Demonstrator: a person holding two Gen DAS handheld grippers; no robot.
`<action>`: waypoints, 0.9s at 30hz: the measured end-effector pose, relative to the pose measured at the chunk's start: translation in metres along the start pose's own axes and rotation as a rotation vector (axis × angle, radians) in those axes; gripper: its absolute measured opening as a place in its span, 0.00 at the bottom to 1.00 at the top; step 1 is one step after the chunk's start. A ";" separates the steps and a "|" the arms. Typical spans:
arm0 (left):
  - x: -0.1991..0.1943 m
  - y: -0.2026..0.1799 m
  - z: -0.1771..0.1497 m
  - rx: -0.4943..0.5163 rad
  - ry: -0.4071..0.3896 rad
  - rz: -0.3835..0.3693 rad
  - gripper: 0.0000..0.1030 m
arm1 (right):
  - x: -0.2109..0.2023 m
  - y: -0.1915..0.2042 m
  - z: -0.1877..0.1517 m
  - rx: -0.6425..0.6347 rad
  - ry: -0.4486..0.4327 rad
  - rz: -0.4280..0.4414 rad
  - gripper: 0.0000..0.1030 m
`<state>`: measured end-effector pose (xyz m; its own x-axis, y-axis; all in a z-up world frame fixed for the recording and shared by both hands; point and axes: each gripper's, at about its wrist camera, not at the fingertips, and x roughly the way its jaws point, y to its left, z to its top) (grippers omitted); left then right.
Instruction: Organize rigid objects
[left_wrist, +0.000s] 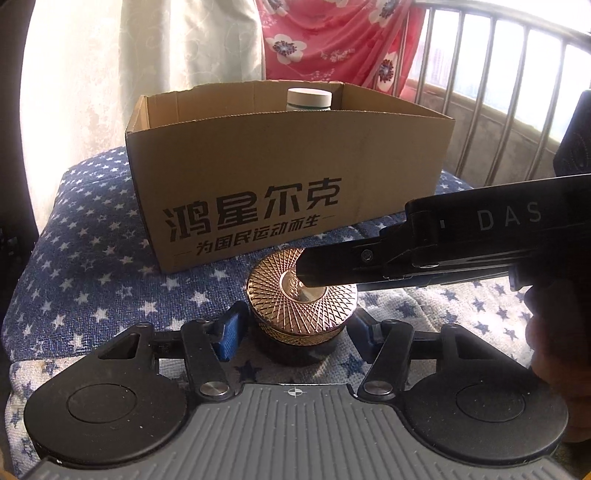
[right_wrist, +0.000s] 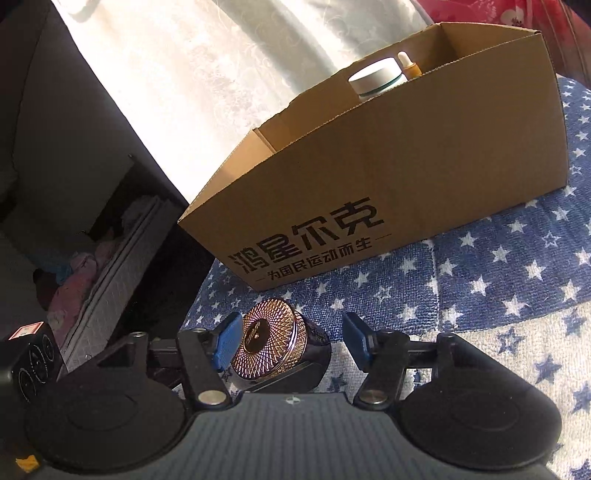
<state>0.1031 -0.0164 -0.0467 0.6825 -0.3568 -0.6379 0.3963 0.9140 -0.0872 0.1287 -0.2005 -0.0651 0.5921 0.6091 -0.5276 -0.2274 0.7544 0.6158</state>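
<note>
A dark jar with a patterned gold lid (left_wrist: 303, 295) stands on the star-print cloth in front of an open cardboard box (left_wrist: 295, 184). My left gripper (left_wrist: 295, 332) is open, its blue pads on either side of the jar. My right gripper (right_wrist: 291, 339) is open too, and the gold-lidded jar (right_wrist: 269, 347) sits between its pads, close to the left one. In the left wrist view the right gripper's dark finger reaches in from the right over the lid. The box (right_wrist: 388, 206) holds a white-capped jar (right_wrist: 376, 79) and a small dropper bottle (right_wrist: 408, 66).
The blue and white star cloth (left_wrist: 92, 258) covers a cushioned surface. A white curtain (left_wrist: 147, 55) and a red floral cloth (left_wrist: 332, 37) hang behind the box. Metal bars (left_wrist: 498, 92) stand at the right. The surface drops off at the left (right_wrist: 110, 258).
</note>
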 end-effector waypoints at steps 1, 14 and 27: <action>0.000 0.000 -0.001 -0.009 0.000 -0.001 0.56 | 0.001 -0.002 0.000 0.013 0.009 0.006 0.54; -0.004 -0.023 0.005 0.024 0.006 -0.034 0.55 | -0.017 -0.007 0.000 0.042 -0.009 0.037 0.35; 0.018 -0.036 0.008 0.069 0.054 -0.030 0.56 | -0.020 -0.025 -0.003 0.084 0.003 0.022 0.36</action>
<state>0.1062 -0.0576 -0.0494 0.6364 -0.3715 -0.6760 0.4586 0.8869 -0.0557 0.1202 -0.2306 -0.0712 0.5856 0.6260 -0.5150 -0.1745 0.7178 0.6741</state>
